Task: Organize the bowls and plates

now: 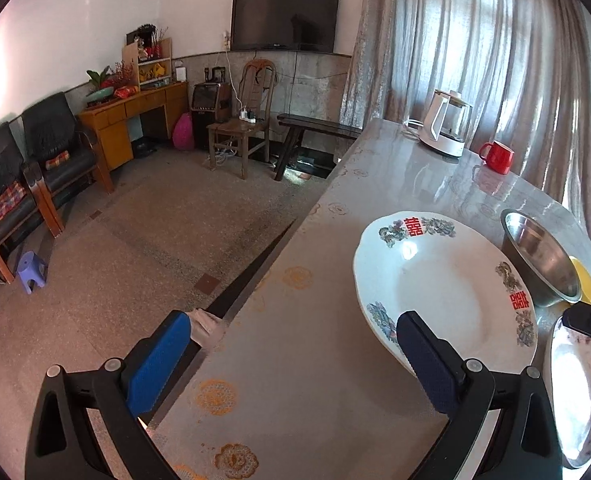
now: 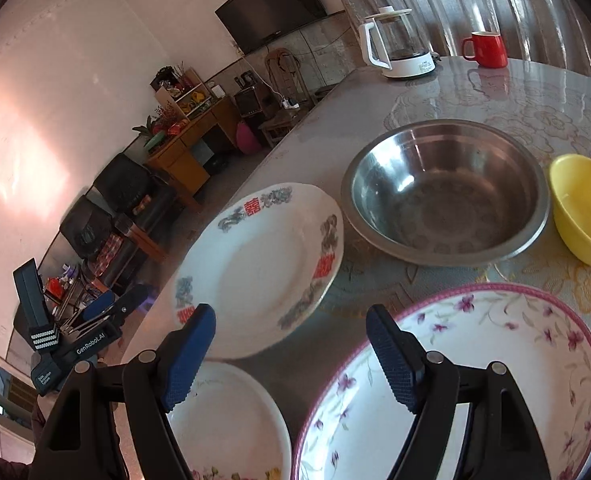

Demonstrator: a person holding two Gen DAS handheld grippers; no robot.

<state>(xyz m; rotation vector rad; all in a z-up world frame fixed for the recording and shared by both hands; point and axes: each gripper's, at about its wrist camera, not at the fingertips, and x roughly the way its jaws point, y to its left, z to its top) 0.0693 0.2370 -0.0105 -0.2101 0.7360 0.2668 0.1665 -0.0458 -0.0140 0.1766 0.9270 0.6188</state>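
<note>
A white plate with red characters (image 1: pixel 447 292) lies on the table (image 1: pixel 295 380) near its left edge. My left gripper (image 1: pixel 291 324) is open wide. Its right finger overlaps the plate's near rim, its left finger hangs past the table edge, and nothing is between the pads. Behind the plate stand a steel bowl (image 1: pixel 543 264) and a yellow bowl (image 1: pixel 585 284). In the right wrist view my right gripper (image 2: pixel 289 316) is open and empty above the gap between a small white plate (image 2: pixel 231 420) and a pink-rimmed floral bowl (image 2: pixel 495 360). Beyond it are the red-character plate (image 2: pixel 259 268), the steel bowl (image 2: pixel 447 192) and the yellow bowl (image 2: pixel 583 208).
A white kettle (image 1: pixel 447 128) and a red mug (image 1: pixel 497 157) stand at the table's far end by the curtain. Left of the table is open floor with black armchairs (image 1: pixel 55 152), a wooden desk and a chair. The left gripper (image 2: pixel 83 284) shows off the table's left edge.
</note>
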